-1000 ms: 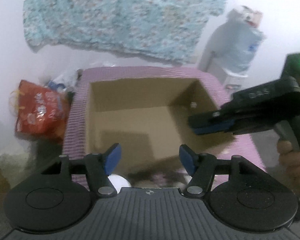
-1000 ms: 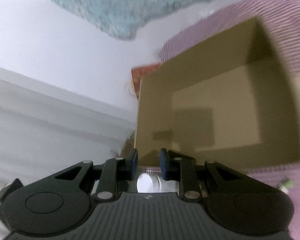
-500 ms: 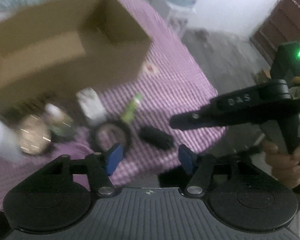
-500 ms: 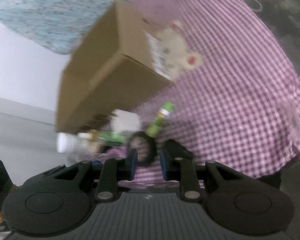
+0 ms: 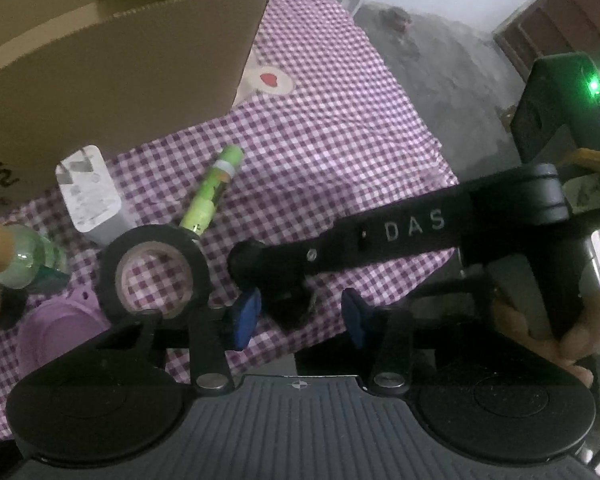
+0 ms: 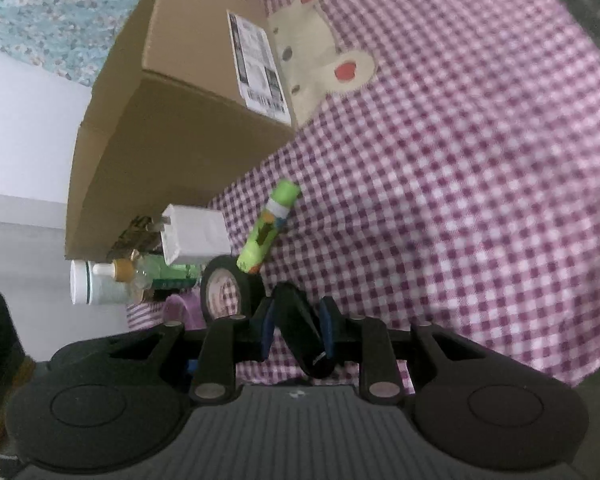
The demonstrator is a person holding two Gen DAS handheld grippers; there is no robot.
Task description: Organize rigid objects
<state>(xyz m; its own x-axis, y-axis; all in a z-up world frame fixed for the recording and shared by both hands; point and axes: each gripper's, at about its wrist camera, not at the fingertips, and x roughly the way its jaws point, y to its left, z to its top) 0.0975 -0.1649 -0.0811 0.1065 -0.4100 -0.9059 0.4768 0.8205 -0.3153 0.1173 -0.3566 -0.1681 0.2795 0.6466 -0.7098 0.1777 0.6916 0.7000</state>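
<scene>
left wrist view: left tongs (image 5: pixel 298 322) spread wide, blue pads apart, nothing between them, hovering over the near edge of the bench (image 5: pixel 340 152) with its purple checked cloth. right tongs (image 5: pixel 272 280) reach in from the right, tip down on a black cylinder (image 5: pixel 288 308) at that near edge; from here cannot tell how far they are closed. black tape roll (image 5: pixel 154 272) lies flat just left of the cylinder. green tube (image 5: pixel 214 192) lies tilted behind the roll, its lower end touching the roll's rim. white charger block (image 5: pixel 90 196) stands left of the tube, close to the cardboard box (image 5: pixel 112 64). clear green bottle (image 5: pixel 16 258) lies left of the roll. lilac plastic piece (image 5: pixel 60 332) sits beside the roll on its near left. box is open-topped, at the back left of the cloth.

right wrist view: right tongs (image 6: pixel 296 326) narrowed around the black cylinder (image 6: pixel 304 332), a blue pad on each side of it; the cylinder slants between them, resting on the cloth edge. tape roll (image 6: pixel 230 290) just left of the cylinder. green tube (image 6: pixel 268 226) behind the roll, leaning toward the box. charger block (image 6: pixel 194 234) left of the tube, against the box base. white capped bottle (image 6: pixel 96 282) lies on its side left of the roll, with the green bottle (image 6: pixel 160 274) between them. cardboard box (image 6: pixel 172 120) has a shipping label on its side; a rabbit patch (image 6: pixel 320 48) on the cloth shows right of it.
</scene>
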